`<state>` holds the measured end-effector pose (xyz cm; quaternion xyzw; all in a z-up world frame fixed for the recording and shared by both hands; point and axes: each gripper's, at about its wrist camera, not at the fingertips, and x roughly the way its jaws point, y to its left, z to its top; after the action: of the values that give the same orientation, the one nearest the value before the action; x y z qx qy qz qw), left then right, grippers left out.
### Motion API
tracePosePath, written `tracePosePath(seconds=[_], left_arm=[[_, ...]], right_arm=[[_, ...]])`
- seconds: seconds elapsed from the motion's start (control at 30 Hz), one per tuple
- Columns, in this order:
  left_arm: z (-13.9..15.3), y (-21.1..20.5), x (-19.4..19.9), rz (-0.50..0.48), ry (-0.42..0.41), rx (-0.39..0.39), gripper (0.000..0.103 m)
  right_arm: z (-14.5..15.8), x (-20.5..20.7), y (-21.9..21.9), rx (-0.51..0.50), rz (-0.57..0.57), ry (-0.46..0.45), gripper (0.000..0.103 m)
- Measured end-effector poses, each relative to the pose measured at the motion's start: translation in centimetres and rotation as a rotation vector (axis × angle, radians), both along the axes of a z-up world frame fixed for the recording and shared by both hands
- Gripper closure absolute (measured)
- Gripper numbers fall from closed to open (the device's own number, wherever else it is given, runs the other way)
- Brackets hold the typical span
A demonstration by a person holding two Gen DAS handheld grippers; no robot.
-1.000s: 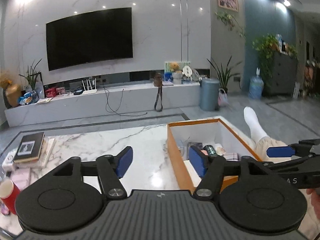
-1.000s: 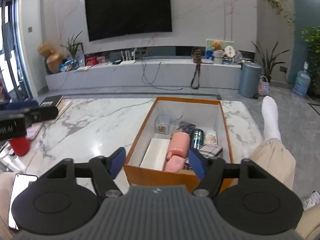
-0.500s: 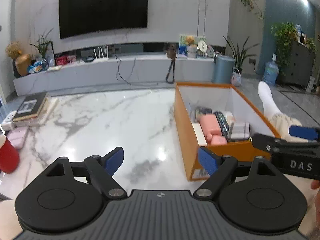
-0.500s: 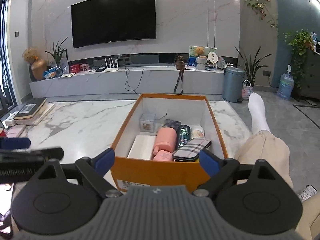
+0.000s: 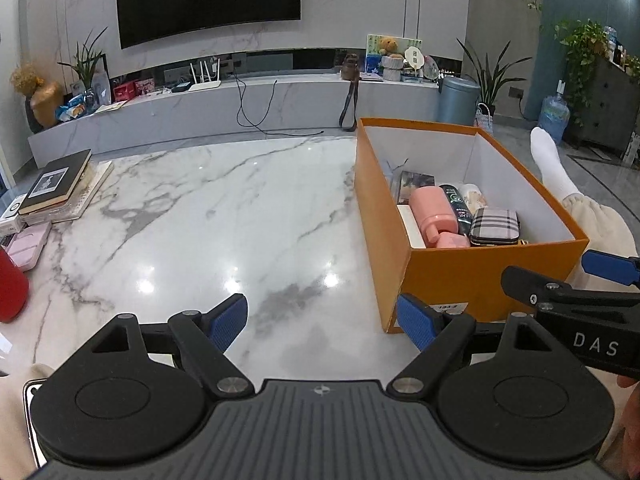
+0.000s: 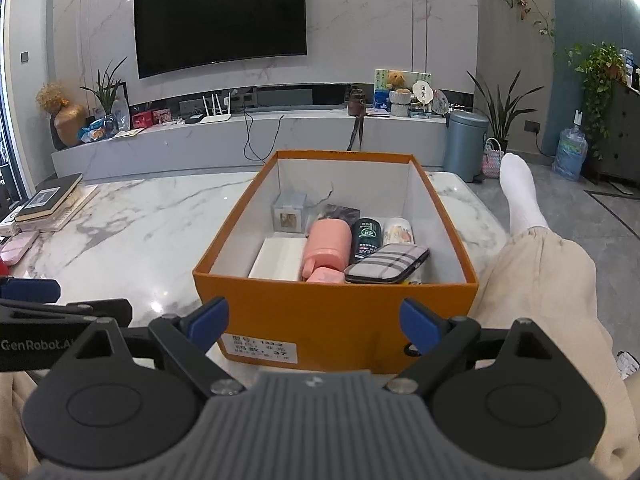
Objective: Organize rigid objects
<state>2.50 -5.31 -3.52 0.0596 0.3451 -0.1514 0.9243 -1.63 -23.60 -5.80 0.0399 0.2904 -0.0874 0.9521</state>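
Observation:
An orange box (image 6: 340, 312) stands on the marble table (image 5: 208, 216); it also shows in the left wrist view (image 5: 472, 276). Inside lie a pink bottle (image 6: 326, 246), a dark green can (image 6: 365, 239), a plaid case (image 6: 386, 265), a white box (image 6: 278, 259) and a small clear cube (image 6: 289, 216). My left gripper (image 5: 322, 318) is open and empty over the table's near edge, left of the box. My right gripper (image 6: 314, 322) is open and empty, just in front of the box's near wall.
Stacked books (image 5: 56, 184), a pink case (image 5: 26, 242) and a red cup (image 5: 10, 288) sit at the table's left end. A person's leg in a white sock (image 6: 520, 196) lies right of the box. A phone (image 5: 30, 392) lies at the near left.
Both grippers have pulled back toward me and risen, away from the box. Their jaws stayed open and empty. The box contents have not moved.

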Motion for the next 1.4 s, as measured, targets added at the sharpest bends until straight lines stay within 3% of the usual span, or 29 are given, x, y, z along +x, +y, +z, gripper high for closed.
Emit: tracePosePath(seconds=[1.4], left_arm=[[1.1, -0.1, -0.9, 0.031, -0.023, -0.001, 0.003]], right_arm=[[0.3, -0.9, 0.4, -0.017, -0.001, -0.020, 0.012]])
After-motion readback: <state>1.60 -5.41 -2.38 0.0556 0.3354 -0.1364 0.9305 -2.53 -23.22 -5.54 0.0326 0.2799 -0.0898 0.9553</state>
